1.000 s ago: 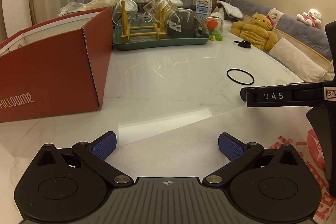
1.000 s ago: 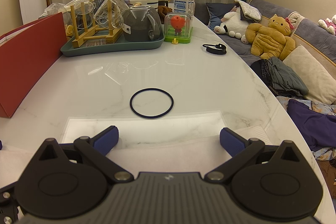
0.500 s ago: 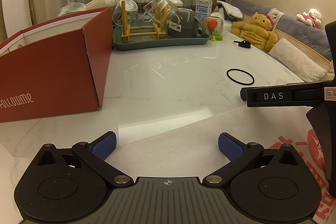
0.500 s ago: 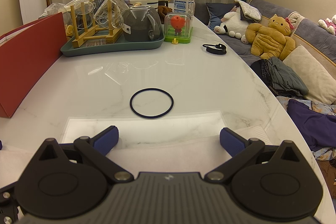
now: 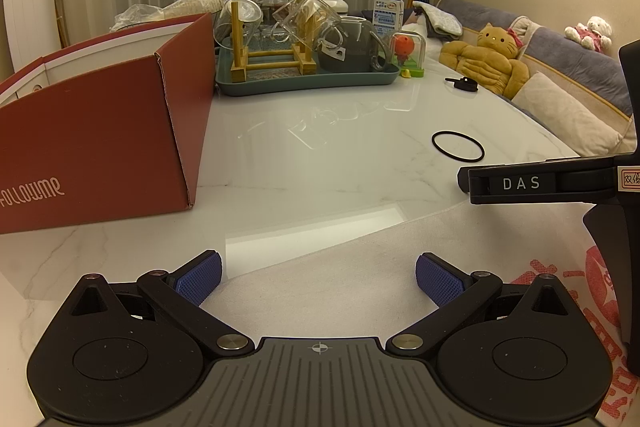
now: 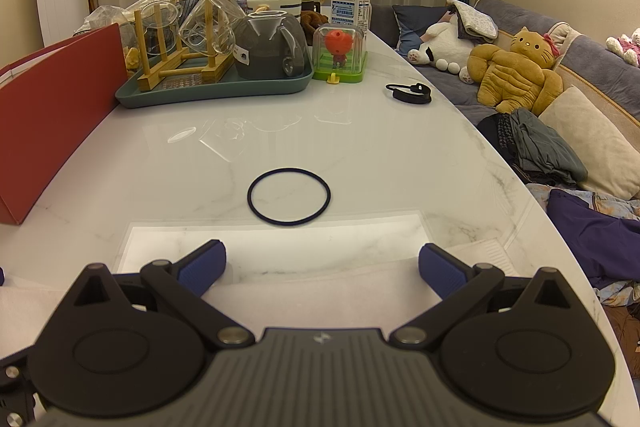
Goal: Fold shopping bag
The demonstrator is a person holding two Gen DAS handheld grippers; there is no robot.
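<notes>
A white fabric shopping bag (image 5: 360, 267) with red print on its right part lies flat on the marble table (image 5: 340, 131), near the front edge. My left gripper (image 5: 318, 277) hovers open over the bag's far edge, nothing between its blue pads. In the left wrist view the right gripper's black body marked DAS (image 5: 540, 183) shows side-on at the right. My right gripper (image 6: 322, 267) is open too, above the same white bag (image 6: 320, 291), with its handle end (image 6: 486, 253) lying to the right.
A red cardboard box (image 5: 92, 143) stands at the left. A black elastic ring (image 6: 289, 196) lies just beyond the bag. A green tray (image 6: 216, 89) with glassware, a toy dome (image 6: 340, 53), a milk carton (image 6: 350, 9) stand far back. A sofa with plush toys (image 6: 516, 75) runs along the right.
</notes>
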